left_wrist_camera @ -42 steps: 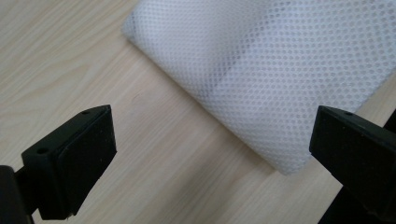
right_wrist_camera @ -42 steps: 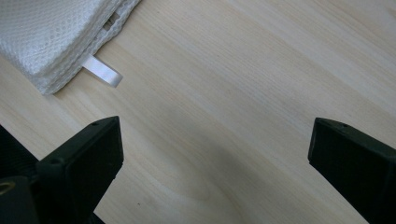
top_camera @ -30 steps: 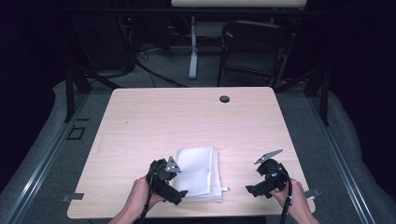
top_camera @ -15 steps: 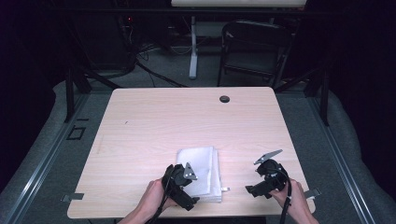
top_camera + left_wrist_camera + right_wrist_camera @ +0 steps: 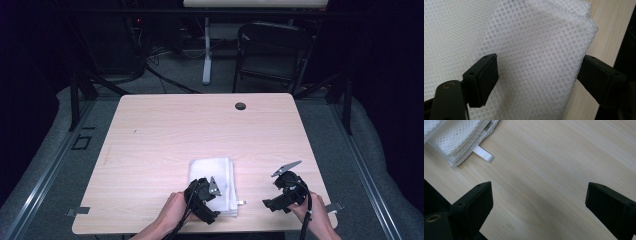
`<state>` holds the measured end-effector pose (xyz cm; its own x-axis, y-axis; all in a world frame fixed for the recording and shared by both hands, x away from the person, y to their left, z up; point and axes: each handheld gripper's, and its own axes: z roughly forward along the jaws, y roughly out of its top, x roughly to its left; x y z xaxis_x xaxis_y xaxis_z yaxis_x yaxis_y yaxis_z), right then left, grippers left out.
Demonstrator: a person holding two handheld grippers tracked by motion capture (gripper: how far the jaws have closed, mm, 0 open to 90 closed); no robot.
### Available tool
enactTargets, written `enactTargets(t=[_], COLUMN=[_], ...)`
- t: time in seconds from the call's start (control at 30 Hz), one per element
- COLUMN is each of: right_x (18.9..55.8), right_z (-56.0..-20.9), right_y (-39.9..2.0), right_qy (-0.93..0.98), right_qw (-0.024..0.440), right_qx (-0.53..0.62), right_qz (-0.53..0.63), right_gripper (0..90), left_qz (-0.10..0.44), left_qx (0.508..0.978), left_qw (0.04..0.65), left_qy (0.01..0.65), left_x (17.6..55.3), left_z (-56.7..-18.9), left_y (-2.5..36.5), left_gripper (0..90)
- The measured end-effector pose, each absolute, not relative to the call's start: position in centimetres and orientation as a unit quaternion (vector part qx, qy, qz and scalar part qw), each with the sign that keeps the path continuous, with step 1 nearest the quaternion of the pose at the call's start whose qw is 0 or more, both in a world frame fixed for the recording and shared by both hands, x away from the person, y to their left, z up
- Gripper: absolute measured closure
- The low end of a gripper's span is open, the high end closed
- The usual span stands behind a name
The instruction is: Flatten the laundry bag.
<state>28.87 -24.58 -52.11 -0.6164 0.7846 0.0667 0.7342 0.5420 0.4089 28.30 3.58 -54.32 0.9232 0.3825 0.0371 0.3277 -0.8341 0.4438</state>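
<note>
Light wooden table (image 5: 165,140) takes up the middle of the high view, grey floor mat (image 5: 45,165) around it and a dark folding chair (image 5: 272,55) behind the far edge; small black round grommet (image 5: 240,106) sits on the tabletop near that far edge. White mesh cloth (image 5: 212,172), folded into a stacked rectangle, lies flat near the table's near edge, a bit right of centre, with a small white loop tag (image 5: 483,153) sticking out from its right-hand side onto bare wood. Person's hands come in from the bottom edge, one gripper each. Left gripper (image 5: 206,196) is down over the near part of the cloth, tilted; in the left gripper view its jaws straddle the folded layers, one pad (image 5: 482,77) resting on the mesh surface, the other at the cloth's outer edge beside the wood, jaws have just been closing with the cloth between them, pads not visibly squeezing it yet, so jaws spread around the cloth, not pinching. Right gripper (image 5: 280,195) sits well apart to the right of the cloth, above bare table, grey three-cornered plate on top; in the right gripper view its jaws stand wide apart with nothing between, cloth corner and tag at upper left of that view
</note>
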Motion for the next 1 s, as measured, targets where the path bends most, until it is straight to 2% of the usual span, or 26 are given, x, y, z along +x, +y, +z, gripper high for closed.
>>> enactTargets(t=[0.27,0.5,0.8,0.83,1.0], right_x=[28.8,28.7,28.7,28.6,28.3], right_z=[-52.2,-52.4,-52.4,-52.4,-52.3], right_y=[-24.4,-24.1,-23.6,-23.3,-22.5], right_qy=[0.877,0.877,0.885,0.884,0.892], right_qw=[0.06,0.059,0.054,0.051,0.049], right_qx=[0.431,0.429,0.417,0.415,0.398], right_qz=[0.203,0.207,0.201,0.208,0.209], right_gripper=[8.0,9.5,12.5,13.2,14.7], left_qz=[0.069,0.073,0.071,0.067,0.058], left_qx=[0.962,0.961,0.96,0.96,0.959], left_qw=[0.204,0.204,0.212,0.213,0.219], left_qy=[0.17,0.171,0.169,0.169,0.171], left_x=[28.3,28.5,28.8,28.8,29.0], left_z=[-55.0,-55.3,-55.2,-55.2,-55.1], left_y=[2.9,3.2,3.5,3.5,3.7], left_gripper=[29.6,42.0,50.6,54.2,57.5])
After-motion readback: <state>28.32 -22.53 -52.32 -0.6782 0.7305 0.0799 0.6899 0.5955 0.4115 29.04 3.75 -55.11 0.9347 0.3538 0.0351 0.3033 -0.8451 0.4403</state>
